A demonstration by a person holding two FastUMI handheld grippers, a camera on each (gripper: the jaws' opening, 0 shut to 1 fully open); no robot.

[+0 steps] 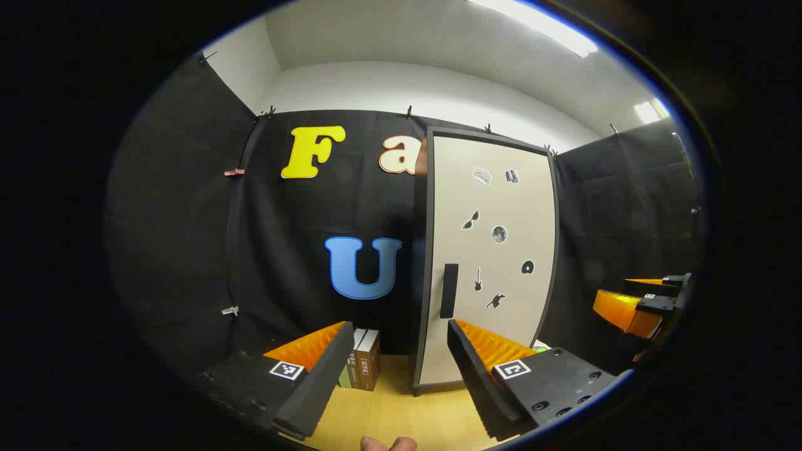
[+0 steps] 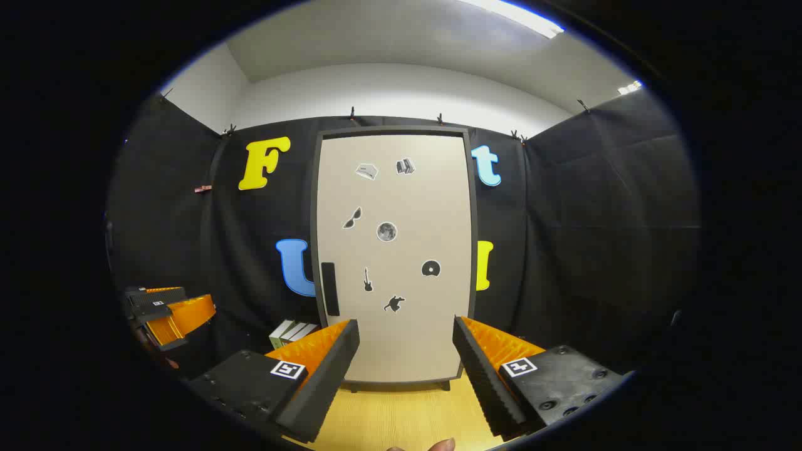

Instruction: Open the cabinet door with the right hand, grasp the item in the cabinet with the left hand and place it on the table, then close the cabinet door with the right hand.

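A booth of black cloth walls stands around a pale wooden table (image 2: 401,413), and the cabinet (image 2: 393,257) stands at the back edge of the table, against the cloth.

At the left of the right gripper view, the left gripper (image 2: 164,313) hangs in the air well apart from the cabinet; in its own view its fingers are spread and hold nothing. Next come some books (image 1: 362,366), upright at the back edge of the table, just beside the left side of the cabinet. Then the cabinet door (image 2: 401,207): it is closed, with small stickers on it and a dark vertical handle (image 2: 329,289) near its left edge. The right gripper (image 2: 404,369) points at the lower part of the door, jaws released and empty, not touching it.

I judge the first step is in hand: opening the door has not yet begun. The next move calls for the right gripper to go left and up to the handle, clench on it and pull.

The item inside the cabinet is hidden behind the closed door, so what it is cannot be told.
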